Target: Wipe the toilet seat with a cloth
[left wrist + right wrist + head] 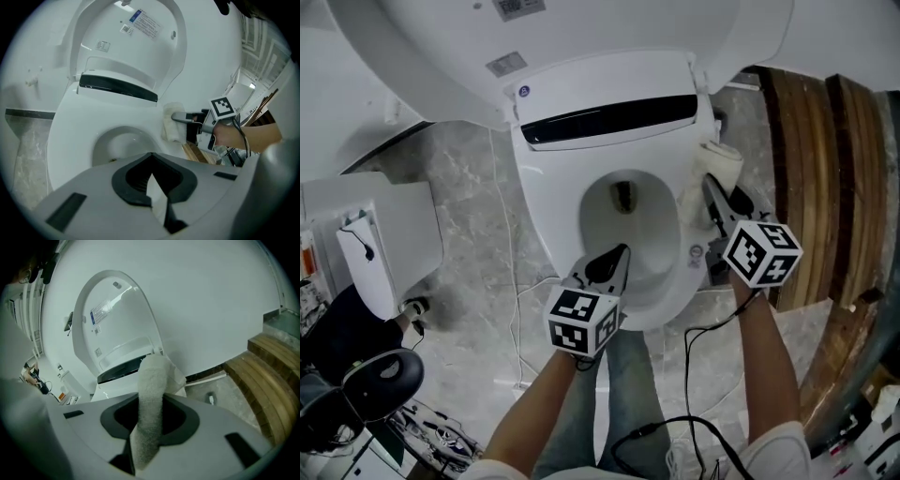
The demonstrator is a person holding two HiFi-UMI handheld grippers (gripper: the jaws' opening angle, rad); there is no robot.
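Observation:
The white toilet seat [546, 202] is down around the bowl, and the lid [487, 56] stands raised behind it. A pale folded cloth [722, 161] hangs over the seat's right rim; my right gripper [711, 187] is shut on it. In the right gripper view the cloth [151, 399] rises from between the closed jaws. My left gripper [622, 251] hovers over the front of the bowl, shut with nothing in it. The left gripper view shows the cloth [172, 123] held by the right gripper [180, 117] beside the seat [70, 126].
Wooden slats [825, 169] line the floor to the right of the toilet. A white box-shaped unit [389, 244] stands at the left. Cables [511, 300] trail over the marble floor. A black round object [380, 375] sits at the lower left.

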